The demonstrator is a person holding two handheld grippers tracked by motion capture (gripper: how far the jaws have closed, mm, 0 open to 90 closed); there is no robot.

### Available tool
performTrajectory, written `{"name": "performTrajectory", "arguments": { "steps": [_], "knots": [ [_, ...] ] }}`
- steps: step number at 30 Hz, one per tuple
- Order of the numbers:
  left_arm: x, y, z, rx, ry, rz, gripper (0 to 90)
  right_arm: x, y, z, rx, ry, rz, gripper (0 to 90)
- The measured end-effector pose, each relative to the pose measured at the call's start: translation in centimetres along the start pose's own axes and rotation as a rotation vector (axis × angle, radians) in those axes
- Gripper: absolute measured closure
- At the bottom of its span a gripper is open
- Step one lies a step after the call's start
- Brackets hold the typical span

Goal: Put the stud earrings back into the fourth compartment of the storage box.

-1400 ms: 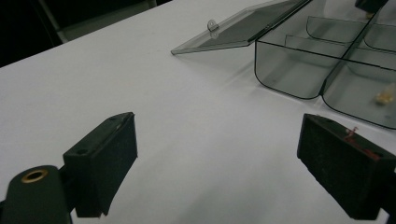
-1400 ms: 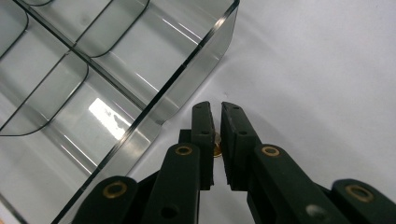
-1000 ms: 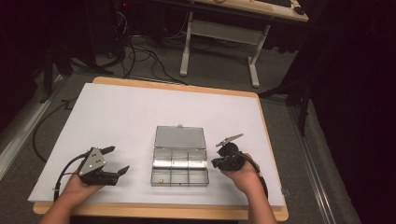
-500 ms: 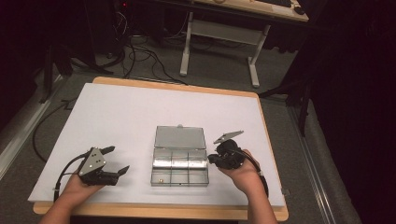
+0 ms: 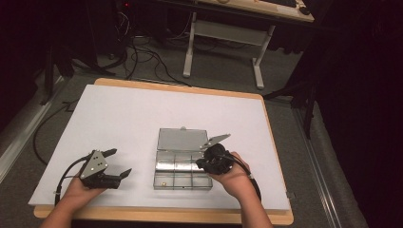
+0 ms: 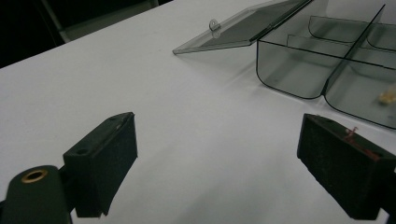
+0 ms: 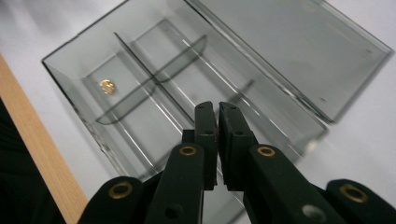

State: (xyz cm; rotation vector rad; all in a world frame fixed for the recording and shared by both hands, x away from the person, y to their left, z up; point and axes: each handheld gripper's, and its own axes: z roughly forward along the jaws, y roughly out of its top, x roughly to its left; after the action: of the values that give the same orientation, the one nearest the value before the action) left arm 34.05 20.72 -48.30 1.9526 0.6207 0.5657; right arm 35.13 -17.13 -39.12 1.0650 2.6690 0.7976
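Two grippers were at the near edge of the table (image 5: 142, 109), one in each of the person's hands. The left gripper (image 5: 116, 164) rested low on the white surface, its jaws spread wide with nothing between them; in the left gripper view its fingers (image 6: 105, 161) framed bare tabletop. Ahead of those fingers and off toward the right one lay the clear compartment box (image 6: 327, 65), near but apart from them, with a small pale item in the compartment closest to the right finger.

The right gripper (image 5: 203, 161) hung over the right end of the same box (image 5: 183, 164), its jaws pressed together with only a thin slit left and nothing held. In the right gripper view its fingertips (image 7: 208, 123) pointed down over the compartments, and a small gold piece (image 7: 107, 86) sat in a corner compartment beyond and to the left of them.

Beyond both pairs of fingers the box's lid (image 5: 179, 139) lay swung fully open, flat on the table.
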Motion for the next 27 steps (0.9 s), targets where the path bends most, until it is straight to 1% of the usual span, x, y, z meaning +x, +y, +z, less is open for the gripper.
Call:
{"name": "performTrajectory", "arguments": {
  "steps": [1, 3, 6, 10, 15, 22, 25, 27],
  "knots": [
    [0.0, 0.0, 0.0, 0.000, 0.000, 0.000, 12.6, 0.3, 0.2, 0.3, 0.001, 0.002, -0.014, 87.6],
    [0.0, 0.0, 0.0, 0.000, 0.000, 0.000, 12.6, 0.9, 0.7, 0.7, 0.009, 0.013, -0.025, 87.6],
    [0.0, 0.0, 0.0, -0.002, 0.000, 0.001, 12.6, 1.8, 1.3, 1.4, 0.011, 0.025, -0.056, 87.6],
    [0.0, 0.0, 0.0, -0.003, -0.002, 0.001, 12.6, 3.0, 2.1, 2.0, 0.014, 0.040, -0.084, 87.5],
    [0.0, 0.0, 0.0, -0.003, 0.000, 0.001, 12.6, 4.1, 2.6, 2.5, 0.021, 0.054, -0.122, 87.6],
    [0.0, 0.0, 0.0, 0.000, 0.001, 0.001, 12.7, 5.6, 3.2, 3.3, 0.018, 0.077, -0.146, 87.5],
    [0.0, 0.0, 0.0, -0.002, 0.000, 0.000, 12.6, 6.2, 3.3, 4.1, 0.029, 0.082, -0.166, 87.5],
    [0.0, 0.0, 0.0, -0.002, -0.003, 0.000, 12.6, 6.6, 3.2, 4.7, 0.031, 0.094, -0.170, 87.5]
  ]
}}
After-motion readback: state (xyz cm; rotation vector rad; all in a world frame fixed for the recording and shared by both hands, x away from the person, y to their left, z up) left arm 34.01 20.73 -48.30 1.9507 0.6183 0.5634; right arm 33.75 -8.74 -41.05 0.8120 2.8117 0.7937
